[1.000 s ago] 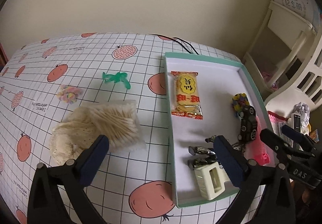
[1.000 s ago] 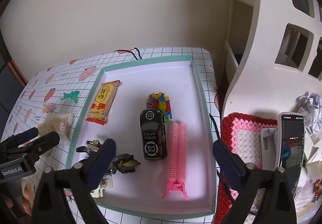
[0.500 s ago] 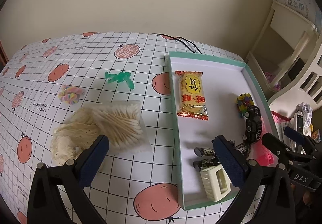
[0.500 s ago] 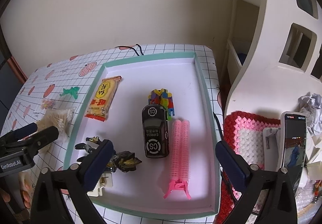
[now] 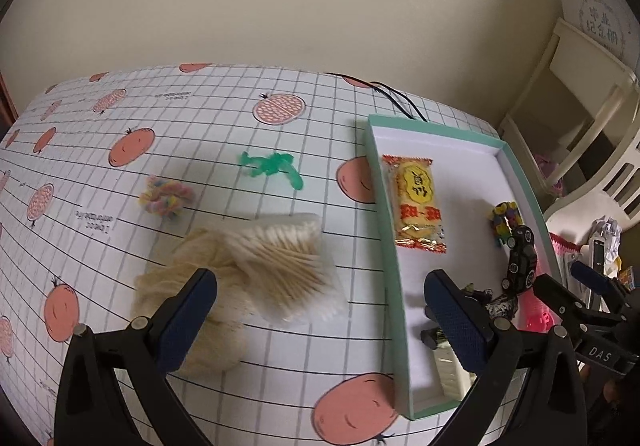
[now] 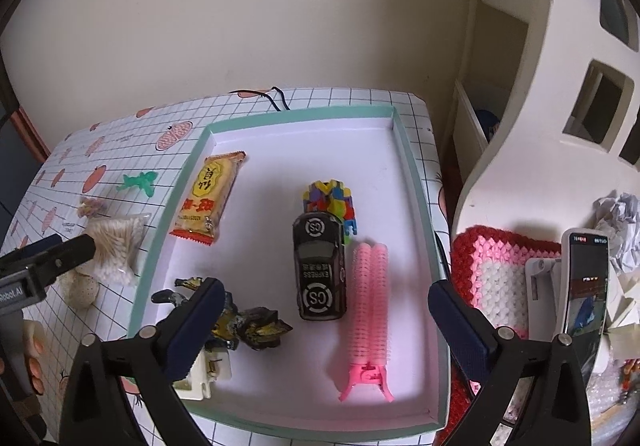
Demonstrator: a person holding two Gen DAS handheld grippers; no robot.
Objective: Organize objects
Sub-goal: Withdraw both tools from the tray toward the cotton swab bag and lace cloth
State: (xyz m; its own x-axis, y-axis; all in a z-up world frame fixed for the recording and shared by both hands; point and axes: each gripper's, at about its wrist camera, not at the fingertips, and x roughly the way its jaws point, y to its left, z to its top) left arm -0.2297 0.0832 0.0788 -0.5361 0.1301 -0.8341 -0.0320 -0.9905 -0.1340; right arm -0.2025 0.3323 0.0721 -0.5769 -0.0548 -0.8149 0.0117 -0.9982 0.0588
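A mint-rimmed white tray (image 6: 416, 201) (image 5: 390, 230) holds a yellow snack packet (image 6: 210, 197) (image 5: 416, 201), a black toy car (image 6: 319, 266), a multicoloured block toy (image 6: 330, 197), a pink hair roller clip (image 6: 370, 310), a dark robot figure (image 6: 248, 324) and a cream clip (image 6: 208, 376). On the cloth left of the tray lie a cotton swab bag (image 5: 288, 266), a beige net pouch (image 5: 188, 298), a green figure (image 5: 272, 165) and a pastel scrunchie (image 5: 166, 197). My left gripper (image 5: 320, 322) hangs open over the swab bag. My right gripper (image 6: 324, 326) is open above the tray's near end.
The table carries a grid cloth with tomato prints (image 5: 132, 145). A white cabinet (image 6: 560, 85) stands right of it, with a phone on a stand (image 6: 586, 286) and a red-pink crochet mat (image 6: 496, 274). A black cable (image 5: 396, 97) runs behind the tray.
The left gripper has swung left, from over the tray's left edge toward the swab bag. The right gripper has drifted slightly forward over the tray. Both stay open.
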